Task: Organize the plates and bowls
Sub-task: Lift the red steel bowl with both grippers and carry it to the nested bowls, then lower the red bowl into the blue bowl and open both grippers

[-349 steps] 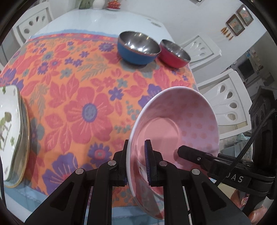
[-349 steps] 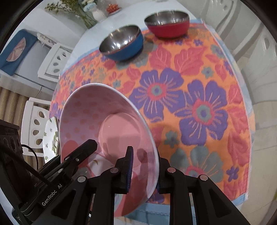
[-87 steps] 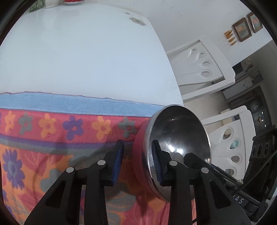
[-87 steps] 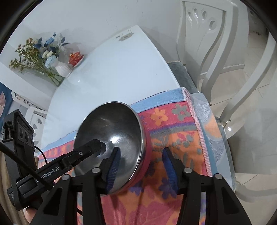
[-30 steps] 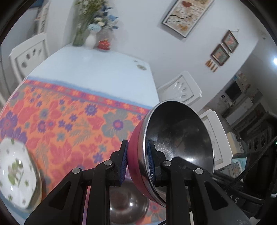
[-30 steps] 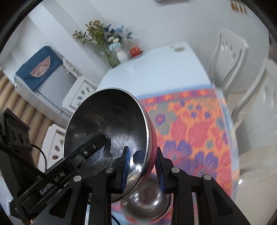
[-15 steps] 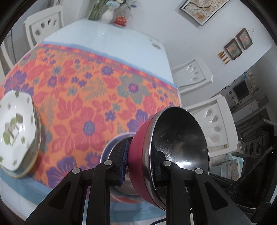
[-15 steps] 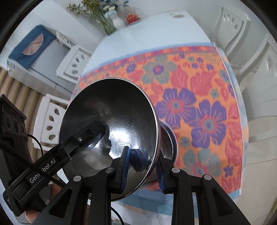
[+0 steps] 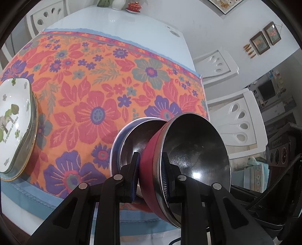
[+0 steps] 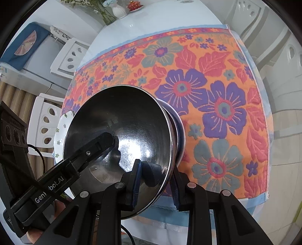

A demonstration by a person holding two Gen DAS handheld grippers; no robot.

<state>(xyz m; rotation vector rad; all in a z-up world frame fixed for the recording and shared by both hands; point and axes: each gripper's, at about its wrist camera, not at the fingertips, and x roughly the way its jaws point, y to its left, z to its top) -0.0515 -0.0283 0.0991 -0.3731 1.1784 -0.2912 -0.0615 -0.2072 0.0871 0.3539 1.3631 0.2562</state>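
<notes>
A red bowl with a steel inside point(image 9: 194, 150) is held by both grippers at its rim. My left gripper point(image 9: 150, 169) is shut on its near left rim. My right gripper point(image 10: 155, 175) is shut on its near right rim; the bowl fills the middle of the right wrist view point(image 10: 120, 135). The red bowl sits low over the stacked bowls point(image 9: 128, 139) on the floral cloth point(image 9: 90, 79), its base inside the top steel bowl. A stack of white leaf-print plates point(image 9: 13, 124) lies at the left edge of the cloth.
White chairs point(image 9: 237, 120) stand right of the table, another point(image 10: 69, 56) on the far left side. A vase of flowers point(image 10: 117, 9) and a small red dish point(image 9: 134, 5) stand at the far end of the white table point(image 9: 122, 24).
Both grippers have lowered the red bowl toward the table's near edge, from above the stacked bowls down into them. Both stay shut on its rim.
</notes>
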